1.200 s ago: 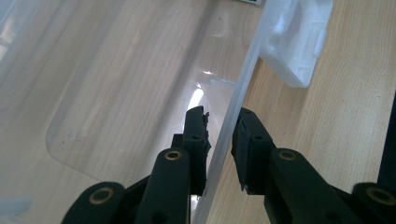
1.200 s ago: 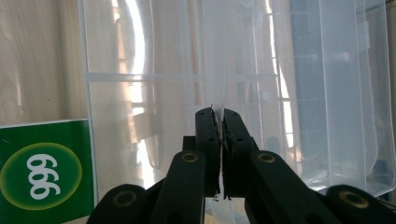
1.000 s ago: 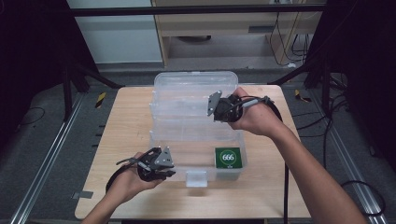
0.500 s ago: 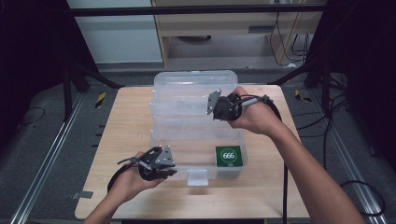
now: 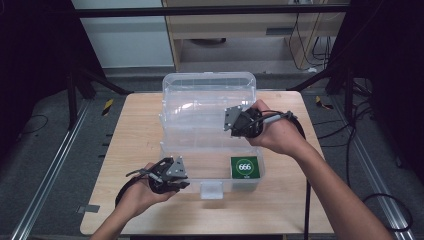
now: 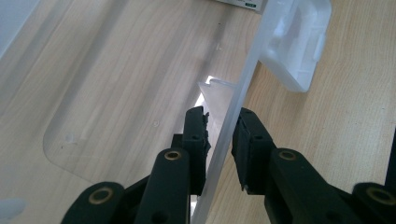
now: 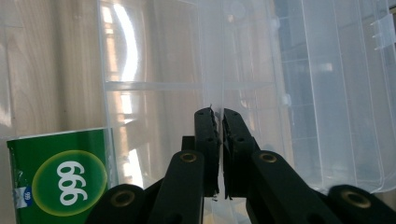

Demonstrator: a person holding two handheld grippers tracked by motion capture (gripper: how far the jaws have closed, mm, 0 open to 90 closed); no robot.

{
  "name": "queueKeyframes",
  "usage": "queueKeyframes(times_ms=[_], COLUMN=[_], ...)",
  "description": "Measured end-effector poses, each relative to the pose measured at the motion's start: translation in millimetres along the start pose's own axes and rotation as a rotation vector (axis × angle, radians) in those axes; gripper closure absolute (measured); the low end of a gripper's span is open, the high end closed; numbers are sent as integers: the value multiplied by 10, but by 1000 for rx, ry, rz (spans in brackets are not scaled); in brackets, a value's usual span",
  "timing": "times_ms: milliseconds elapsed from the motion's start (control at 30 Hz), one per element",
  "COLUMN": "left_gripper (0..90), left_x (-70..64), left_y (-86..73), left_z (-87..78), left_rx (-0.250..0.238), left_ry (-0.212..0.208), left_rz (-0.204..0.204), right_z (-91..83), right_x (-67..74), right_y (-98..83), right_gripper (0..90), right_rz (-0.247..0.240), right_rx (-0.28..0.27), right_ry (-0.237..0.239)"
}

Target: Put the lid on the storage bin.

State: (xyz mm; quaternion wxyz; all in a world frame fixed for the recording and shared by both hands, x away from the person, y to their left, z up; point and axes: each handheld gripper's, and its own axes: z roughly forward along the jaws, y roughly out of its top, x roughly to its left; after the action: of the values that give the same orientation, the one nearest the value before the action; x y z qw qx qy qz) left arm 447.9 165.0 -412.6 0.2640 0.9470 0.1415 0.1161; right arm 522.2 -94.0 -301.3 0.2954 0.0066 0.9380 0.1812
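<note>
A: Starting at the left, where is our left hand-held gripper [image 5: 176,176]?

B: At about seven o'clock on the desk [image 5: 125,130], at the near-left corner of the clear plastic box [image 5: 210,145]. In the left gripper view its two black jaws stand either side of the box's front wall [image 6: 229,135]. One pad touches the wall; a thin gap shows at the other, so we judge it clamped or nearly so on that wall, though not firmly enough for us to be sure.

A: Why hold it there?

B: We think to pin the box down, so it doesn't slide or tip while the other hand works. The white latch [image 6: 299,42] sits just beyond the jaws, at their one o'clock.

A: And the middle?

B: The box stands open, its lid [image 5: 207,92] tipped back toward twelve o'clock. A green packet printed 666 [image 5: 245,167] lies in the near-right corner of the base, at about five o'clock.

A: Then the right?

B: Our right hand-held gripper [image 5: 235,122] reaches in from three o'clock over the box. In the right gripper view its jaws are drawn together on a thin clear plastic edge [image 7: 212,60] that runs up between them; we take it for a tray or divider wall, but can't say which. The packet sits at their eight o'clock.

A: The purpose?

B: Probably to lift or swing that clear part while the left steadies the base.
</note>
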Motion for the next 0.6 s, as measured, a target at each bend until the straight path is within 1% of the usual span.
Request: queueKeyframes(times_ms=[167,200,333,600], left_gripper=[752,751,750,749], left_x=[-1,0,-4,-7], left_y=[-3,-3,-5,-7], left_z=[1,2,3,3], left_rx=[-2,-3,-4,-5], left_ry=[1,1,2,3], left_rz=[0,-1,-1,-2], right_z=[-34,-48,-74,-112], right_x=[66,94,161,254], right_y=[-11,-14,-25,-69], right_gripper=[862,861,859,855], right_rz=[1,-5,-7,-6], right_rx=[-9,-14,-21,-46], right_ry=[-9,-12,-24,-35])
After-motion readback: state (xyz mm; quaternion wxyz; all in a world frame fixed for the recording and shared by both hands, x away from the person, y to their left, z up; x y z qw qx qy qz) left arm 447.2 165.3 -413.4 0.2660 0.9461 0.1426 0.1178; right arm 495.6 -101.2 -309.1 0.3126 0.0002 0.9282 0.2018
